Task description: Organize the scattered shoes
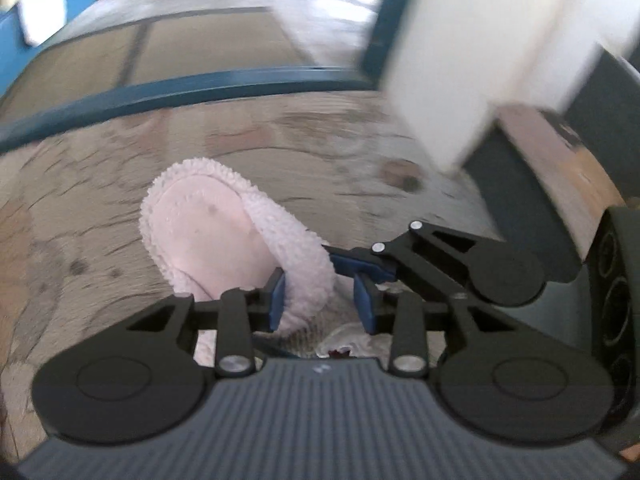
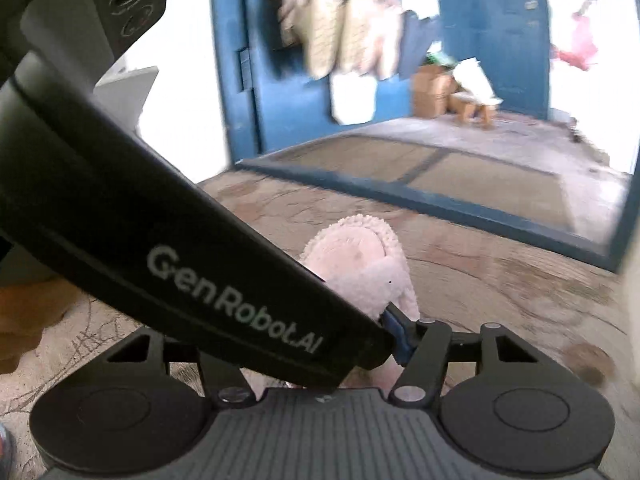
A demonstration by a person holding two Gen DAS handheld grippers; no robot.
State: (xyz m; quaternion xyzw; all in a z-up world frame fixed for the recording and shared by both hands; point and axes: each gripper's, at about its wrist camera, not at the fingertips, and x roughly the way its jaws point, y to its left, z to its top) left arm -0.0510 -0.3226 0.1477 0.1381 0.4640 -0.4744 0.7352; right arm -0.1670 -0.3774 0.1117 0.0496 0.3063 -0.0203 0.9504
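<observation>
Pink fleece slipper (image 1: pixel 224 236) between left jaws, open stone floor (image 1: pixel 280 148) ahead.

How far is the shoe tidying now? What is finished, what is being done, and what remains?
Finished: nothing visible yet, no tidy row of shoes in either view. In hand: the left tool grips the fluffy rim of a pink slipper; the right tool is at the same slipper, its grip unclear. Remaining: setting this slipper down in its place; other shoes are not visible.
</observation>
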